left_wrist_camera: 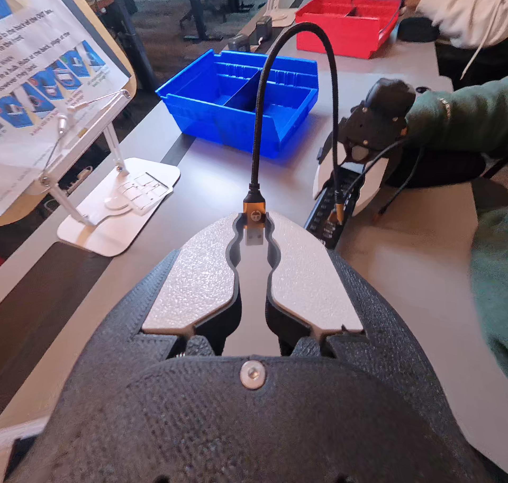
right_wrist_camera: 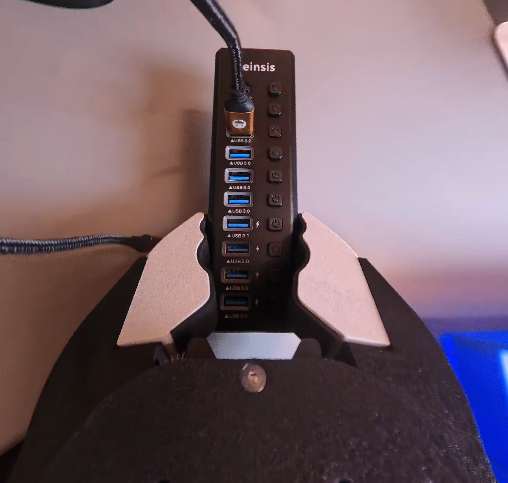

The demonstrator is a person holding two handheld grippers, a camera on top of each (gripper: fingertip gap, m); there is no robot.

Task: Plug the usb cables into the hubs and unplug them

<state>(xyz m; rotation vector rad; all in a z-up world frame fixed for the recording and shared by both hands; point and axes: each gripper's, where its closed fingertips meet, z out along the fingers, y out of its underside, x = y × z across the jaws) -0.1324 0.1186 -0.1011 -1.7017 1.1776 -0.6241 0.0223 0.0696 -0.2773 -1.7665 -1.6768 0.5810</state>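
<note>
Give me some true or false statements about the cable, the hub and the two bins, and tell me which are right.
1. The left gripper is shut on a gold plug. True.
2. The blue bin holds several cables. False: both of its compartments look empty.
3. The right gripper straddles the black hub. True.
4. Every port on the hub is free. False: another gold plug sits in a port near the far end.
5. The red bin stands nearer than the blue one. False: it stands farther back.
</note>
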